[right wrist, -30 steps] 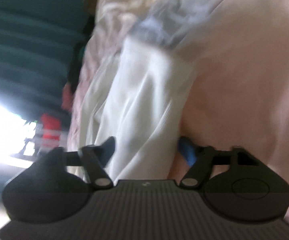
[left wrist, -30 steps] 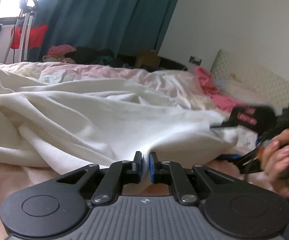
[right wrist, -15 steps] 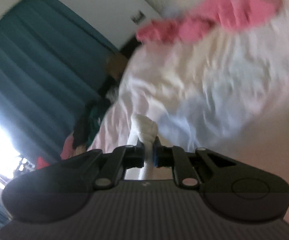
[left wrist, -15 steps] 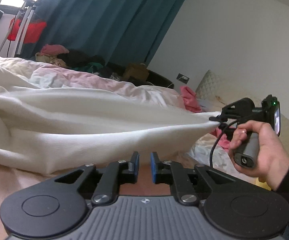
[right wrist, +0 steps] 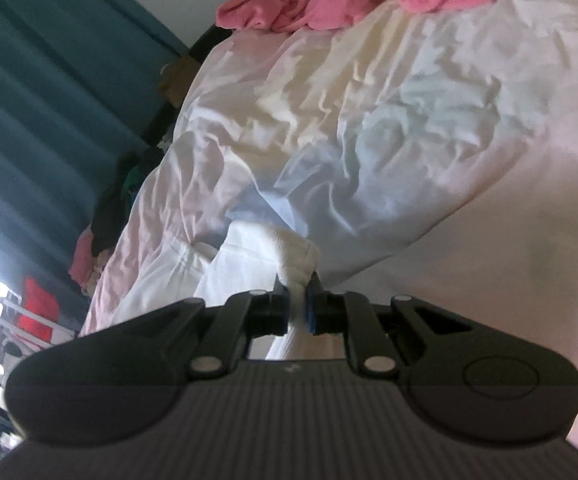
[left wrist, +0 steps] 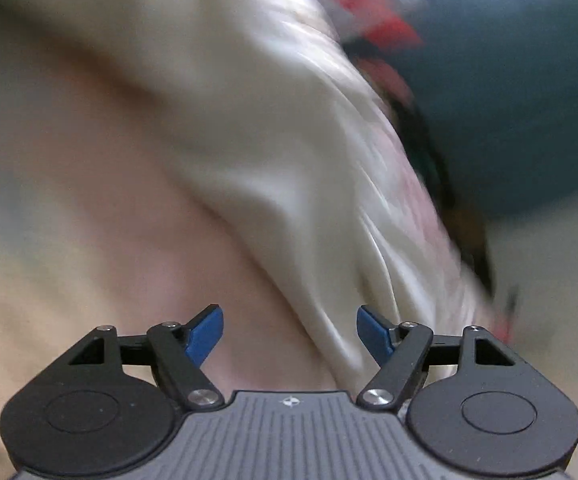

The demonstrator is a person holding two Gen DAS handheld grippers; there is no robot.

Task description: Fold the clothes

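Right tool (right wrist: 297,304) clamped on a bunched edge of the white garment (right wrist: 249,256), lifting it off the bed (right wrist: 429,128), probably to carry a fold. Left tool (left wrist: 290,330) spread apart, empty, over blurred cloth.

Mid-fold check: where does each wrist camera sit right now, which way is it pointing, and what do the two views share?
Left wrist: behind the left gripper, open, rolled and blurred, facing the white garment on the bed; no hand shows.
Right wrist: behind the right gripper, shut on a bunched end of the garment, tilted, looking across the rumpled duvet toward pink clothes; no hand shows.
Shared: the white garment and teal curtain.
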